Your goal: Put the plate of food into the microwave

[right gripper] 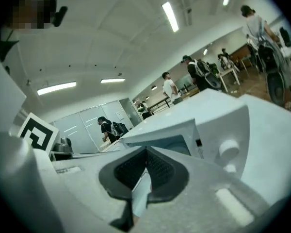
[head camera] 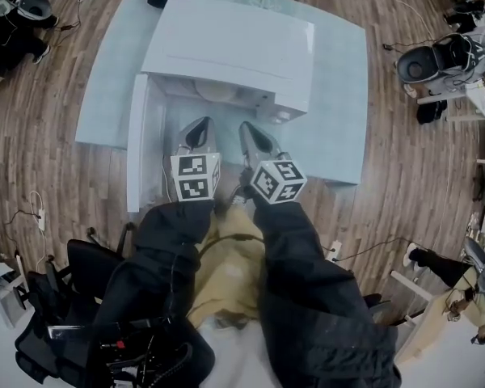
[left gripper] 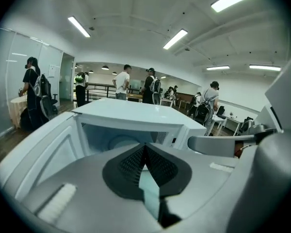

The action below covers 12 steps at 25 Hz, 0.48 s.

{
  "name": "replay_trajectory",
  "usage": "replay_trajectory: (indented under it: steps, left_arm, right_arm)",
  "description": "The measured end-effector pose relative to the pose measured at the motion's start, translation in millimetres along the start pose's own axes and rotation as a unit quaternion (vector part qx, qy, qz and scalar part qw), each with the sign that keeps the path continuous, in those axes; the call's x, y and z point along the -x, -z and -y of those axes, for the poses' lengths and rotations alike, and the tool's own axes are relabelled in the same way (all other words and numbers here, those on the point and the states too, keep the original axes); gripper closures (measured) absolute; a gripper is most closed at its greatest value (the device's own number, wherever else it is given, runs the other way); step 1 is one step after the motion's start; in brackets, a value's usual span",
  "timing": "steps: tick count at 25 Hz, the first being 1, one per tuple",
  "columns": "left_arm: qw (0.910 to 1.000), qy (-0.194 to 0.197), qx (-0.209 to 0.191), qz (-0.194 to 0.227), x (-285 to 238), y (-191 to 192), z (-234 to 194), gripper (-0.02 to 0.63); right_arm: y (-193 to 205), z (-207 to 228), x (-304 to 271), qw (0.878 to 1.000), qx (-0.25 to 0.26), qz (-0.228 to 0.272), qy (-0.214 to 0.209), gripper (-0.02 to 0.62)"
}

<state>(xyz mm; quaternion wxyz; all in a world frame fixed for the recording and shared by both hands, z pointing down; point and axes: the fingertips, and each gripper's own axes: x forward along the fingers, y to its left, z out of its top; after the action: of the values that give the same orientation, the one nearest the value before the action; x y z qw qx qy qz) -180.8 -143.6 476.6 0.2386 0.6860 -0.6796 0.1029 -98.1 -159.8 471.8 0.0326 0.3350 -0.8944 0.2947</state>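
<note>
Just before the open microwave [head camera: 226, 39], left hand-held gripper [head camera: 199, 126] and right hand-held gripper [head camera: 247, 128] hang closed, empty.

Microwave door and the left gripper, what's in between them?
Just bare table. The head view shows that stretch between the open microwave door and the left gripper.

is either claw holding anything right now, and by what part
Nothing is held. The left claw and the right claw are both shut, with nothing between their jaws.
</note>
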Motion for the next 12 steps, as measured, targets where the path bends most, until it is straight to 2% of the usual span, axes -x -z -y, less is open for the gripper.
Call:
replay_trajectory:
  steps: [5,12]
  left_arm:
    - [0.9981,0.018,-0.026,0.053,9,-52,23,0.607]
    - [0.9909,0.022,-0.071,0.112,26,-108,36,0.607]
  right_arm:
    - [-59,-18,29,0.994,0.095,0.043,0.016,0.598]
    - [-115,-39,59,0.976,0.187,0.099,0.053,0.598]
